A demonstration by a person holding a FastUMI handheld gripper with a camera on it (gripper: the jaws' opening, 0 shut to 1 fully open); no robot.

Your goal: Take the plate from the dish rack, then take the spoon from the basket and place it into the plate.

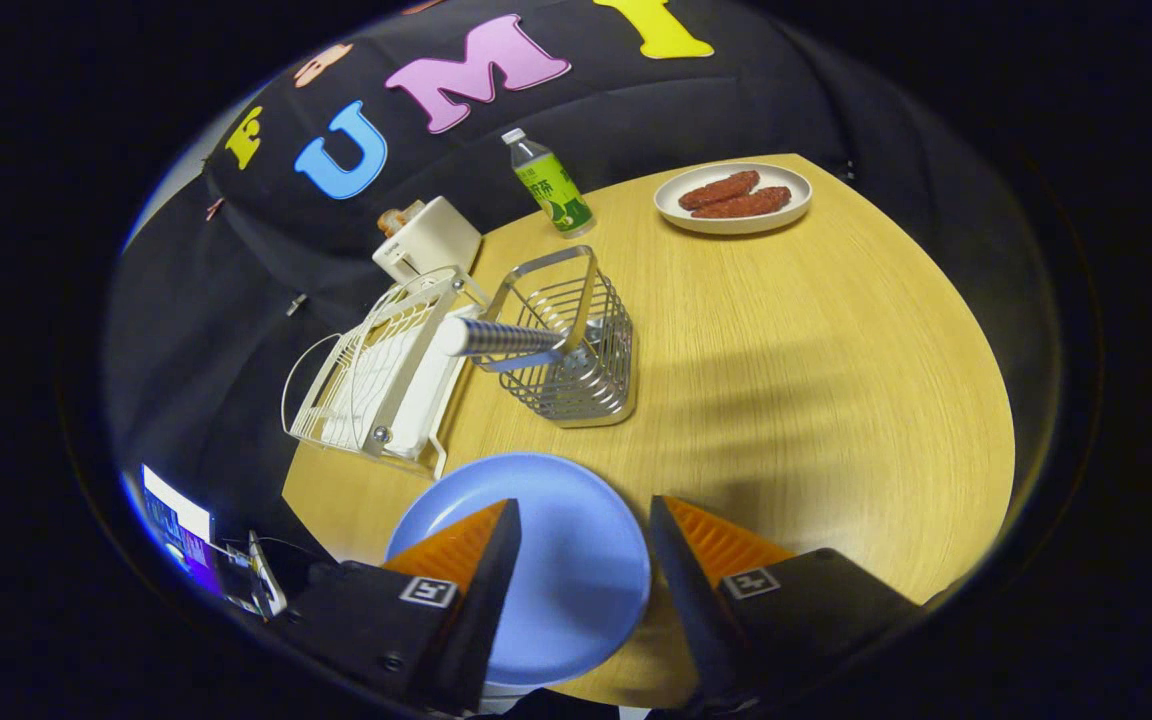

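The round wooden table (786, 380) lies bare across its wide right half, out to the edge. The white dish rack (376, 375) overhangs the left rim, the wire basket (576, 350) holding the spoon (496, 338) just beside it. The blue plate (556, 560) lies flat under the gripper (584, 520), whose fingers stand apart, holding nothing.

High fisheye view along the fingers (576, 515), angled down across the table (836, 400).

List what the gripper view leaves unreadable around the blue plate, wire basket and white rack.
- Round blue plate: near rim hidden by the open gripper fingers.
- Metal-handled spoon: bowl end buried in the wire basket.
- White wire dish rack: contents unclear through its bars.
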